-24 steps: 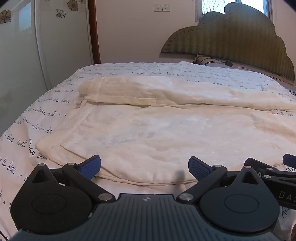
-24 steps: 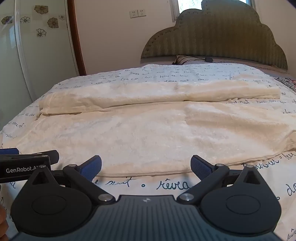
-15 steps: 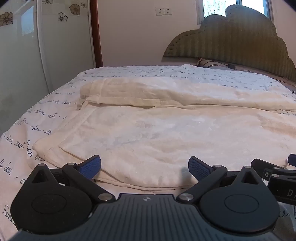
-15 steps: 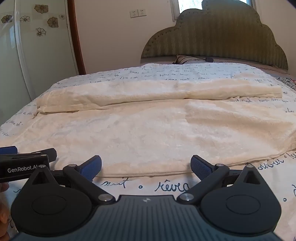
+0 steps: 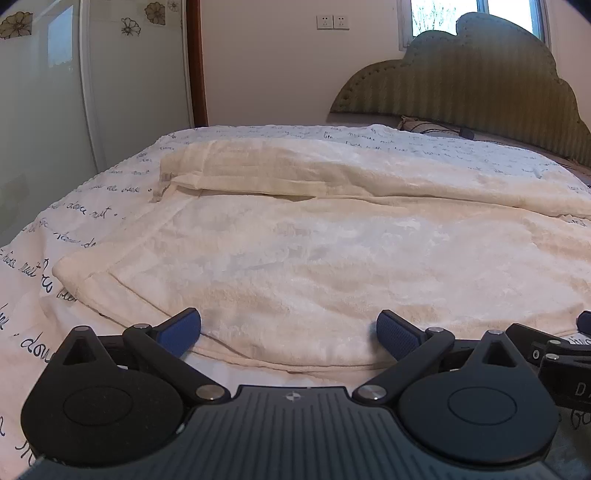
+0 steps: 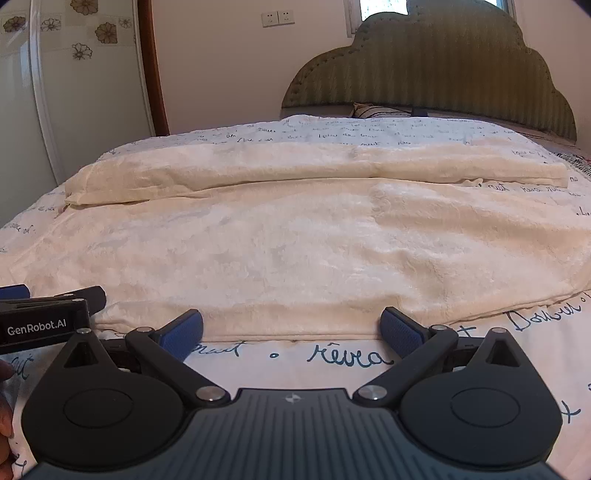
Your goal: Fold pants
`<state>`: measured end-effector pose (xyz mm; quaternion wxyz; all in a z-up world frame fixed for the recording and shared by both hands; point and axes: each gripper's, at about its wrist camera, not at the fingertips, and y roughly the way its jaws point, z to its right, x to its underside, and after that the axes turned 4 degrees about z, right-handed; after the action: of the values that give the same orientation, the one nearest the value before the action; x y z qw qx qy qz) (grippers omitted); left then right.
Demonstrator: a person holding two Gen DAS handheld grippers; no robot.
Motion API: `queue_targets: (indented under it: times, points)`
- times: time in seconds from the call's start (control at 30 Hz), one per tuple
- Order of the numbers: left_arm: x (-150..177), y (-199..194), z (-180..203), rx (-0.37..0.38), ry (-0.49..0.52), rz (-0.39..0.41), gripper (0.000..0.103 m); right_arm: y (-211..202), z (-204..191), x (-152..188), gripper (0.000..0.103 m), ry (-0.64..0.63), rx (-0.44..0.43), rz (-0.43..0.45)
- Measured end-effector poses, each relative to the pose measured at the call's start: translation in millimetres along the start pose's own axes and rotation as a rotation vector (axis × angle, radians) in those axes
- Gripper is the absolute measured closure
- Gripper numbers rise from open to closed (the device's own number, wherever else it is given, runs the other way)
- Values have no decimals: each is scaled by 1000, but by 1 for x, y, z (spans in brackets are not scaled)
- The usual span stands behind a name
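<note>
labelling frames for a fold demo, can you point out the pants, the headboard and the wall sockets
pants (image 6: 295,251): right wrist view, middle of the cream fabric
headboard (image 6: 424,70): right wrist view, centre of the green padded panel
wall sockets (image 5: 332,22): left wrist view, between the two white plates

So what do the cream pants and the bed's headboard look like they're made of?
The cream plush pants look like fleece or velour, probably synthetic: a short fuzzy pile with a soft sheen and shaded patches where the nap lies differently. The olive green scalloped headboard looks upholstered in ribbed fabric: vertical channels, matte surface, a row of studs along its edge.
</note>
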<state>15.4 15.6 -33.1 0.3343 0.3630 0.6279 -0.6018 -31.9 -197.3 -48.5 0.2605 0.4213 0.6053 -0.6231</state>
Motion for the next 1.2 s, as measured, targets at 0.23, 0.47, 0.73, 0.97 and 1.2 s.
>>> queue_targets:
  times: [0.23,0.47,0.73,0.97,1.2]
  points:
    - [1,2,0,-7,5,0,0,0,-2,1,0,-11,6,1]
    - [2,3,0,-4,-1,-1,0,0,-1,1,0,-8,3,3]
    - [4,3,1,-5,1,1,0,0,-2,1,0,-7,4,4]
    - [5,3,2,-6,0,2,0,0,-2,1,0,-7,4,5]
    - [5,3,2,-6,0,3,0,0,-1,1,0,-6,4,5]
